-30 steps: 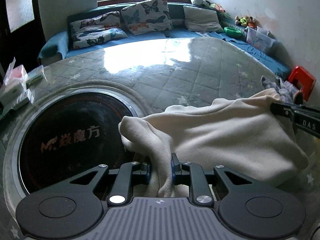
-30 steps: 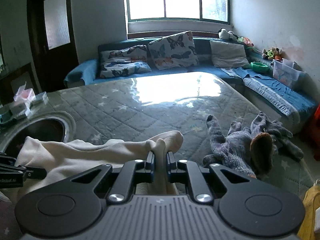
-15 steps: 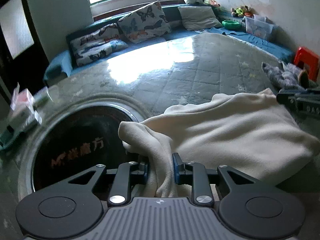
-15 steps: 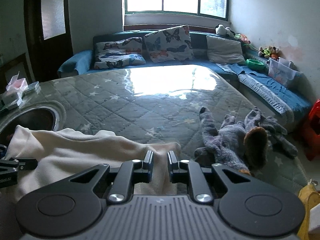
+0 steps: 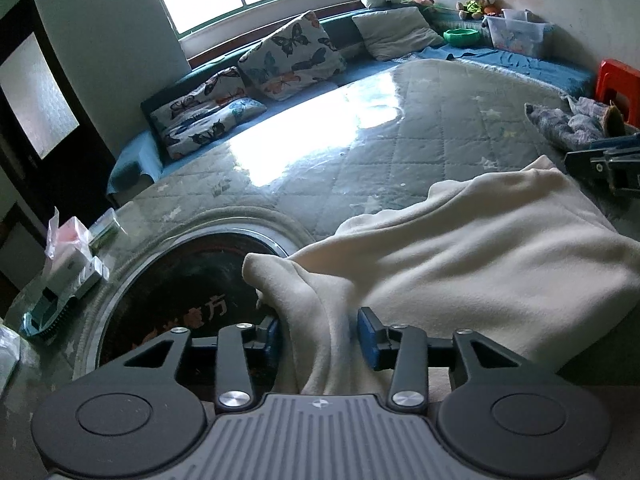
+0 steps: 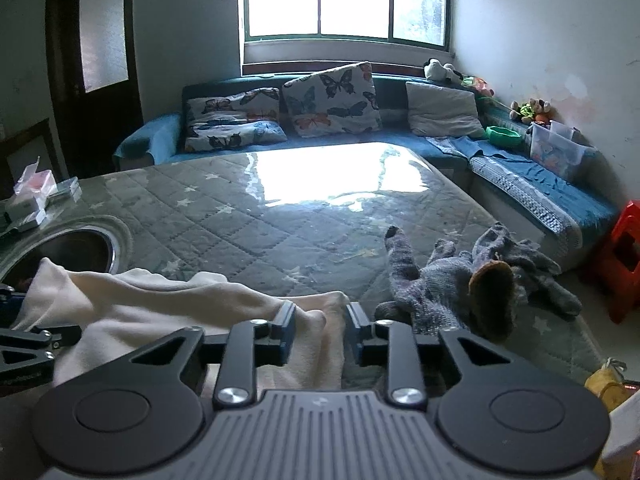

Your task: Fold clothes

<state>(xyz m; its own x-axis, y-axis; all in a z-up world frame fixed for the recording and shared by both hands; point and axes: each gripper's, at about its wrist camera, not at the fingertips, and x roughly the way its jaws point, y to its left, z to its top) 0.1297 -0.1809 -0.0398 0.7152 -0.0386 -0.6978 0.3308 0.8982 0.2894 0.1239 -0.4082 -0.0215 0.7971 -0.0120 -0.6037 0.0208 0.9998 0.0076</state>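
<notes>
A cream fleece garment (image 5: 460, 264) lies across the near edge of the quilted table. It also shows in the right wrist view (image 6: 160, 304). My left gripper (image 5: 318, 332) is open, with a fold of the cream cloth lying loose between its parted fingers. My right gripper (image 6: 320, 332) is open too, with the cloth's other end between its parted fingers. The right gripper also shows at the right edge of the left wrist view (image 5: 604, 168). A grey knitted garment (image 6: 472, 280) lies crumpled to the right of the cream one.
A round dark inset with a metal rim (image 5: 176, 280) sits in the table at the left. Small boxes and packets (image 5: 72, 256) lie at the table's left edge. A blue sofa with butterfly cushions (image 6: 328, 100) stands behind. A red stool (image 6: 624, 256) stands at the right.
Both grippers have opened and let go of the cream garment, which has dropped lower onto the table. Both cameras have pulled back slightly.
</notes>
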